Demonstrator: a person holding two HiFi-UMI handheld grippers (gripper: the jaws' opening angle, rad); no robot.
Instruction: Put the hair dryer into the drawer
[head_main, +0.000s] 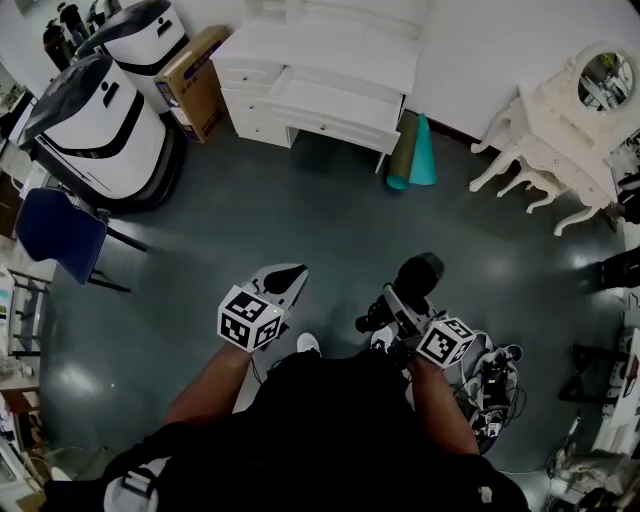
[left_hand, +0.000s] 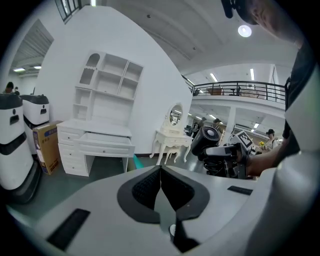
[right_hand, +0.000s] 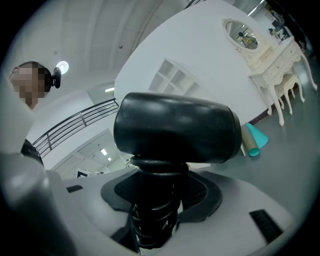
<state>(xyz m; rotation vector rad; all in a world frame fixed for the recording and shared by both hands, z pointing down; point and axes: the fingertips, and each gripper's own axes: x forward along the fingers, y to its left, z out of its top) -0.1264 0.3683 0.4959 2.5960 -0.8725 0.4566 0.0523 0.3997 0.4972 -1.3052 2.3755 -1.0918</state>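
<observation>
hair dryer (right_hand: 175, 132) held by right gripper (right_hand: 156, 195) fingers | left gripper (left_hand: 161, 172) fingers closed | grey floor (head_main: 300, 200), white desk (head_main: 330, 60)

We see the hair dryer (right_hand: 175, 127) in smooth black plastic with a soft sheen, its handle wound in rubbery cord (right_hand: 152, 215). The floor (head_main: 300, 220) is smooth and faintly glossy; the box (head_main: 195, 80) at upper left looks cardboard.

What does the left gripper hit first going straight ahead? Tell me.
The left gripper meets nothing nearby; farther on, probably the teal roll beside the white desk, depth unclear.
</observation>
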